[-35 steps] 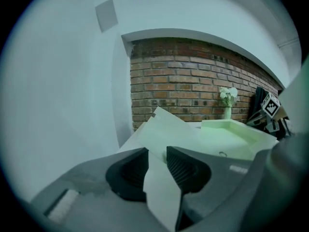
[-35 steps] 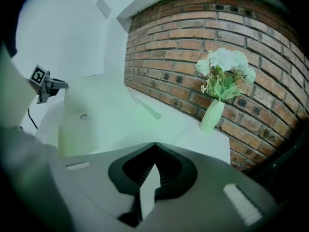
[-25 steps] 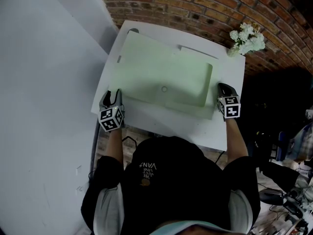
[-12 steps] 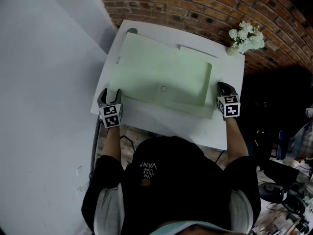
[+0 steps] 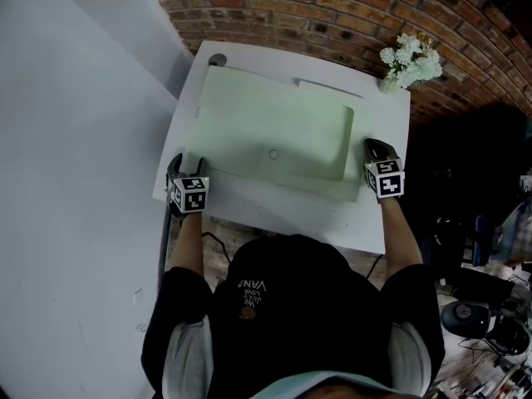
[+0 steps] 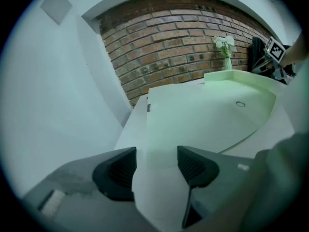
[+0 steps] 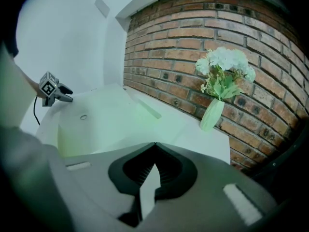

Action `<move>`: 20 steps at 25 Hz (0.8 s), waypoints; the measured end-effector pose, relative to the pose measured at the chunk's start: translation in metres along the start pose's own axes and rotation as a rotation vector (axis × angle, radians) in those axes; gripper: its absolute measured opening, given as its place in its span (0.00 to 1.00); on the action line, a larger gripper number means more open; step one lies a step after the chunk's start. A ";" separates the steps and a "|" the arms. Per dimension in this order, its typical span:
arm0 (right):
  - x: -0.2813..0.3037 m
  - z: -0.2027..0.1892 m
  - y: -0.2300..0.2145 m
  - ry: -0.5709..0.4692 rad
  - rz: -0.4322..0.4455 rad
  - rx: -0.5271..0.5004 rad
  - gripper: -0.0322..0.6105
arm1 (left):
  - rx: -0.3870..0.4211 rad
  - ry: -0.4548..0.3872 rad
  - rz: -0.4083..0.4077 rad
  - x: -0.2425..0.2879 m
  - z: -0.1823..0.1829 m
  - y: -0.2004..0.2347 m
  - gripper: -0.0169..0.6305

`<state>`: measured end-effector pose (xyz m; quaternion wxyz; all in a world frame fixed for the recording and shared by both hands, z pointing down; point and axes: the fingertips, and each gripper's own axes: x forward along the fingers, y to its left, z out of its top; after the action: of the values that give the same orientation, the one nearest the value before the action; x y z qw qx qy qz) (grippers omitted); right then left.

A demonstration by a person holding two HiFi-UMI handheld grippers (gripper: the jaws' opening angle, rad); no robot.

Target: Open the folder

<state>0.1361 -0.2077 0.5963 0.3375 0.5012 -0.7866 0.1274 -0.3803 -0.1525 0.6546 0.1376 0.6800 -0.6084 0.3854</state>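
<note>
A pale green folder [image 5: 274, 131] lies flat on the white table [image 5: 274, 213], with a round snap [image 5: 273, 153] near its front edge. My left gripper [image 5: 186, 165] is at the folder's front left corner, by the table's left edge. Its jaws have just been opening and now stand open. In the left gripper view [image 6: 157, 159] the folder's corner [image 6: 159, 153] shows in the gap, clear of the pads. My right gripper [image 5: 374, 146] rests by the folder's right edge, shut, with nothing held [image 7: 153, 148].
A pale green vase of white flowers [image 5: 409, 61] stands at the table's back right corner against the brick wall [image 5: 332, 7]. A cable hole [image 5: 218, 59] is at the back left. A white wall [image 5: 75, 140] runs along the left side.
My left gripper has rolled and sunk toward the table's front left edge, its jaws now wider apart. The right gripper has kept still.
</note>
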 end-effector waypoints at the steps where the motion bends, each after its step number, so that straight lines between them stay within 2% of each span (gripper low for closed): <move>1: 0.000 0.000 0.000 0.000 0.000 0.001 0.05 | -0.005 0.004 -0.002 0.001 -0.001 0.000 0.42; 7: 0.002 -0.003 -0.002 0.007 0.008 0.000 0.05 | -0.017 -0.001 -0.001 -0.004 0.003 0.001 0.42; 20: 0.001 -0.004 -0.001 0.008 0.033 -0.011 0.05 | -0.032 -0.086 0.045 -0.038 0.028 0.008 0.42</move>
<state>0.1382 -0.2069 0.5995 0.3416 0.4857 -0.7940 0.1306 -0.3762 -0.1457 0.6076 0.1137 0.6796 -0.6351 0.3489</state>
